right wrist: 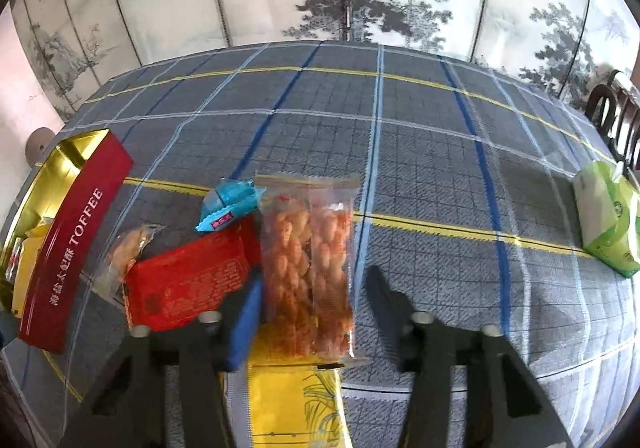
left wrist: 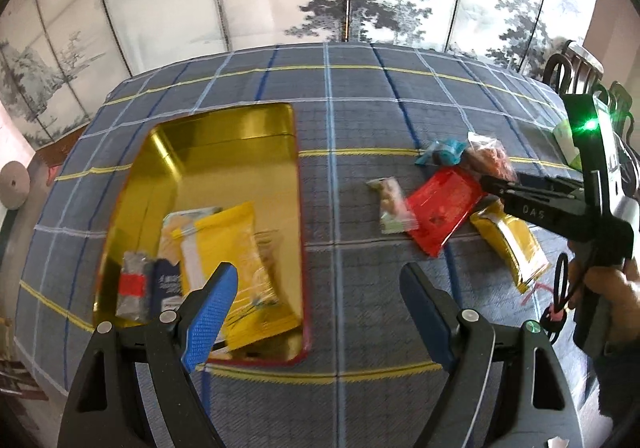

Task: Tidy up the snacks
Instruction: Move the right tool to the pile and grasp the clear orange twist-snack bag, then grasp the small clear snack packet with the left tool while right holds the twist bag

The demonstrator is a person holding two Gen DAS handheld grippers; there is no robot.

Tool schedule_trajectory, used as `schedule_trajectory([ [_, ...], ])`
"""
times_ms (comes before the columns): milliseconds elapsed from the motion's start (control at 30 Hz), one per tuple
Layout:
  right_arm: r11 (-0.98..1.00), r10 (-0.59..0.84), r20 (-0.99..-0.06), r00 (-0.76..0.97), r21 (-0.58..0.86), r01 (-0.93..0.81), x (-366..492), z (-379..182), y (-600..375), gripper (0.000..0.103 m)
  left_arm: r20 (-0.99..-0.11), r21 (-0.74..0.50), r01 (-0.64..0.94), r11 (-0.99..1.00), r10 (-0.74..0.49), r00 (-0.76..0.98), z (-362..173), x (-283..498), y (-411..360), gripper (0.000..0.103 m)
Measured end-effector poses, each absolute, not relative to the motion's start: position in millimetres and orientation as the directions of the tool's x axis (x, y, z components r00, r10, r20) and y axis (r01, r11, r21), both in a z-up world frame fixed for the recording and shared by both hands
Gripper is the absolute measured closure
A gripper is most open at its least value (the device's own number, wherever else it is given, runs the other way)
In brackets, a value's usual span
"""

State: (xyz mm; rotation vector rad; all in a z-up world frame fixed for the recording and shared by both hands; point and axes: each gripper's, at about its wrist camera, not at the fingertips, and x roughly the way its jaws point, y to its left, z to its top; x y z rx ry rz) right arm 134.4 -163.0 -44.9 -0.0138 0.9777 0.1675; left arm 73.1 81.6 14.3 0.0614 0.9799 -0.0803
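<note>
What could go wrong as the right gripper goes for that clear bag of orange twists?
1. The clear twist bag overlaps the red packet and the yellow packet; the open right gripper may pinch or drag a neighbour along.
2. The twists look brittle, so a hard squeeze could crush them.
3. The tin already holds several packets near its front, so a careless drop may land on them.

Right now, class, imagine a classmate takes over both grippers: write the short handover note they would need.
Left gripper: open, empty, beside the tin.
Right gripper: open, empty, around the clear pack of twisted snacks, not yet closed.
Done: yellow packet and a few small packs lie in the tin.
Left on the cloth: twisted snacks, red pack, blue candy, small clear pack, yellow pack.
Green tissue pack stands apart.
</note>
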Motion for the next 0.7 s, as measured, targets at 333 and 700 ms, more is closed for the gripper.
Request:
schedule_trajectory([
  [333, 0.987, 0.125, -0.787, 0.604, 0.040, -0.153, 122, -37, -177, 0.065, -0.839, -0.002, 0.084, 0.996, -0.047, 0.541, 6, 88, 65, 0.023],
  [700, 0.999, -0.008, -0.763, 0.647, -0.040, -0.034, 110, -42, -228, 0.065, -0.849, -0.030, 0.100, 0.995, -0.078, 0.523, -2, 106, 48, 0.029],
])
